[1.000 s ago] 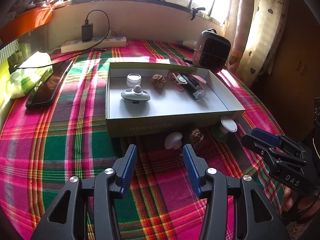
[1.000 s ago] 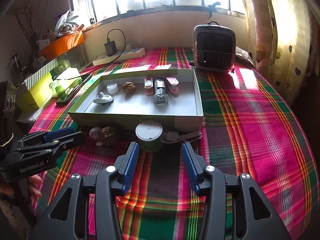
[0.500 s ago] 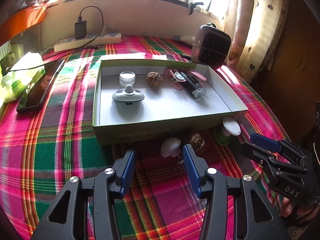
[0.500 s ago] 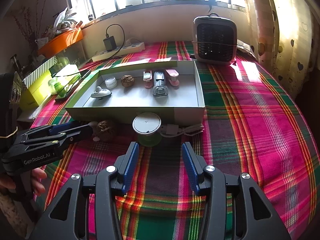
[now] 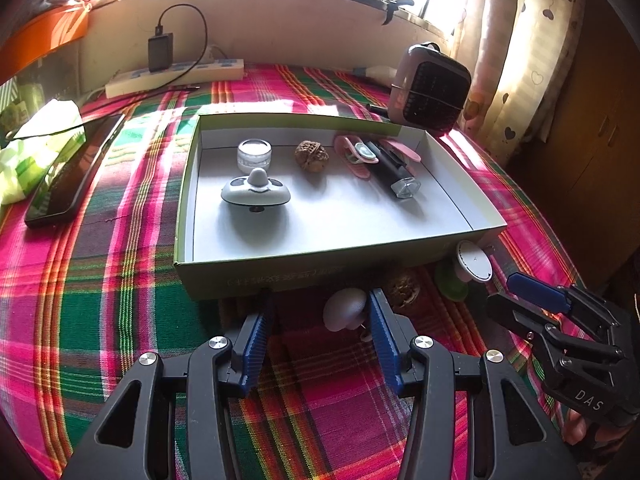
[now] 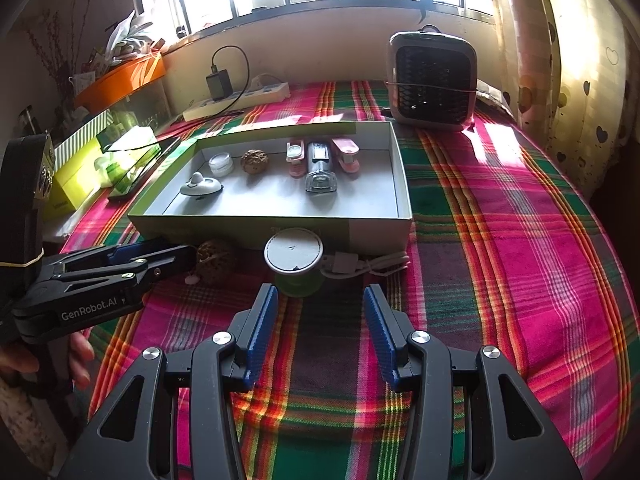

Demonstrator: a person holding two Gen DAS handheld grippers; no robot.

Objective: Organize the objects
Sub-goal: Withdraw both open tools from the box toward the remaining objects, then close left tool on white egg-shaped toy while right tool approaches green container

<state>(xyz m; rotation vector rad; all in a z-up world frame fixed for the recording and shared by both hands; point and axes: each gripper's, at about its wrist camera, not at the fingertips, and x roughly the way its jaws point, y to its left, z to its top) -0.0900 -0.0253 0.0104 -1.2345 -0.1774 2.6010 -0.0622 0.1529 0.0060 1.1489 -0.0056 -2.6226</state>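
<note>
The left tool (image 5: pixel 318 312) stands released, its jaws apart, just before a small white rounded plastic piece (image 5: pixel 345 313) that lies on the plaid cloth of the worktop (image 5: pixel 120 280), close to the front wall of the shallow green cardboard box (image 5: pixel 280 276). The piece looks light, hard and smooth, so it may slip; I would take it across its round body. The right tool (image 6: pixel 318 308) is released too, near a green spool with a white top (image 6: pixel 294 258).
</note>
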